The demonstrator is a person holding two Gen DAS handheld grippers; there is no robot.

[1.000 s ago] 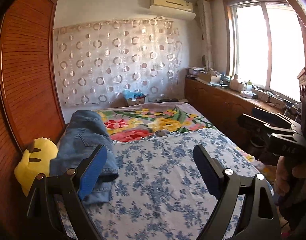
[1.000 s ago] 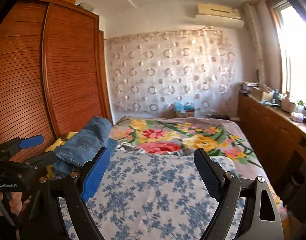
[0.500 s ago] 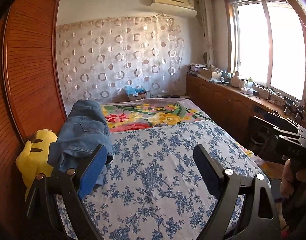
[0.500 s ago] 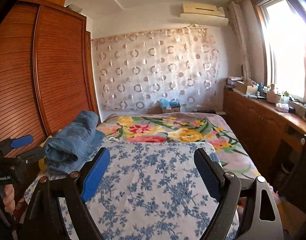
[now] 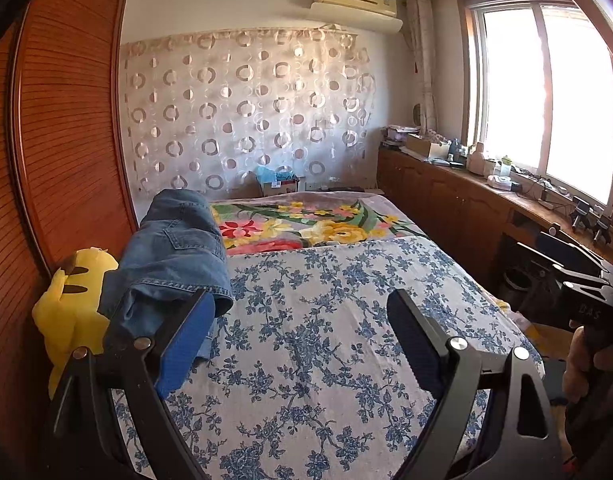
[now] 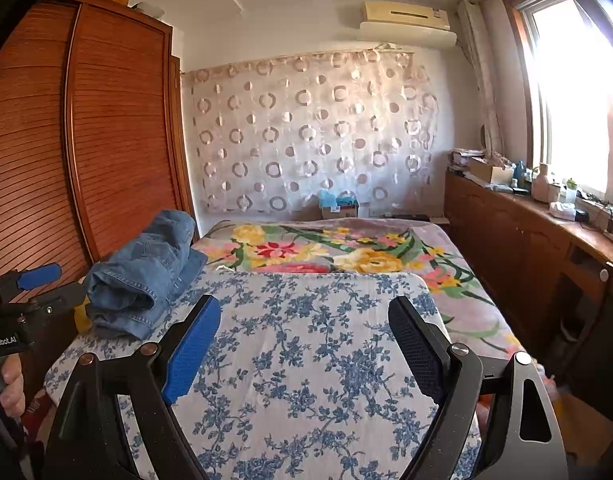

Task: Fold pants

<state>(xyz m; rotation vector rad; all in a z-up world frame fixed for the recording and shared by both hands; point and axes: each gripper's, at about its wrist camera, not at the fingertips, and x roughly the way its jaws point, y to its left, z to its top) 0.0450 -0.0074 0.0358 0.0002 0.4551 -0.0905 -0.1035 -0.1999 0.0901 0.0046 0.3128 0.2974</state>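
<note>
left wrist view catches a yellow plush (image 5: pixel 72 304) beside the jeans (image 5: pixel 172 256); right wrist mostly hides it. both grippers (image 5: pixel 302 320) (image 6: pixel 304 324) gape wide, empty.

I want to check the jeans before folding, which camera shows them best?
The right wrist view: the jeans lie bunched and unobstructed at the bed's left edge. In the left wrist view they look bigger, but a blue pad hides their near end.

side-by-side wrist views, facing one bed (image 5: pixel 306 320)
</note>
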